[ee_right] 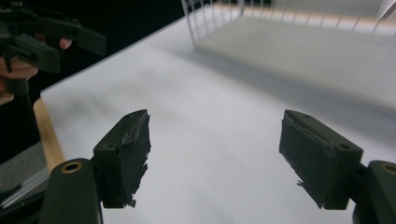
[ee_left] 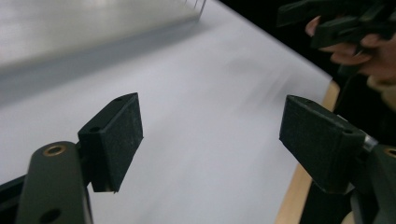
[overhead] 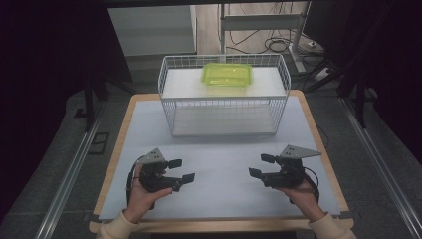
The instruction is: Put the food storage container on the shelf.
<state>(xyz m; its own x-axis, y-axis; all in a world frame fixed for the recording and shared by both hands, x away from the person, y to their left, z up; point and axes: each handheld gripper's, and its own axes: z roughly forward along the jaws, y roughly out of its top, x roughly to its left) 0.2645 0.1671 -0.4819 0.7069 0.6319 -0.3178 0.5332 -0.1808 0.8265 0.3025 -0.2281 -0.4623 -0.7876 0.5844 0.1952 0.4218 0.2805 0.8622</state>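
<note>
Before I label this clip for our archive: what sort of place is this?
Probably a lab or recording workspace, not a home: a white mat on the table, a wire basket staged on it, cables on bare floor, and dark curtains around.

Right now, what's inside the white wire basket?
A lime-green container sits inside the white wire basket, on its upper shelf. The lower level beneath looks bare. What the container holds cannot be told through its tinted top.

Motion blur smears the white tabletop (ee_left: pixel 196 93) and wire basket (ee_left: pixel 196 5), cut off at the top edge.
</note>
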